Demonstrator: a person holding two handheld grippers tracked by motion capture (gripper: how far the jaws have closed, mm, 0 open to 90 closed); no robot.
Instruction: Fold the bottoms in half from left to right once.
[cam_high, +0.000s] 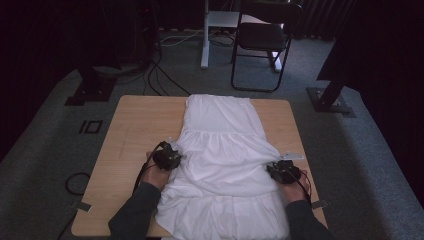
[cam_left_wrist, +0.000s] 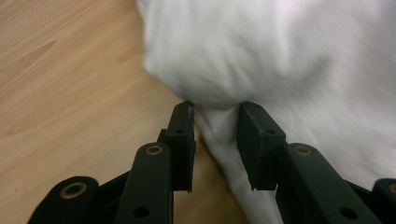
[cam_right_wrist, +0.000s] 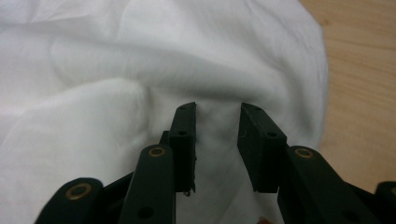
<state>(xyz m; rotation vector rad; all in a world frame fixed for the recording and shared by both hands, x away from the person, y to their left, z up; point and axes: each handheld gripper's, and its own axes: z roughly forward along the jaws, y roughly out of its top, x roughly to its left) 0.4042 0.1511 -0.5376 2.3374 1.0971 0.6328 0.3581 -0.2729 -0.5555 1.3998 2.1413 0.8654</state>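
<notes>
A white dress (cam_high: 220, 145) lies flat along the wooden table (cam_high: 135, 130), its hem hanging over the near edge. My left gripper (cam_high: 174, 155) is at the dress's left edge near the waist. In the left gripper view its jaws (cam_left_wrist: 217, 107) stand apart with a raised fold of the dress (cam_left_wrist: 280, 56) between them, on the bare wood. My right gripper (cam_high: 275, 169) is at the dress's right edge. There too the jaws (cam_right_wrist: 218, 108) stand apart, astride a soft ridge of the dress (cam_right_wrist: 116, 70).
A small white tag (cam_high: 293, 156) lies on the table just beyond my right gripper. A black folding chair (cam_high: 262, 40) and a desk leg (cam_high: 204, 45) stand on the grey carpet behind the table. Cables (cam_high: 160, 75) run across the floor at the back left.
</notes>
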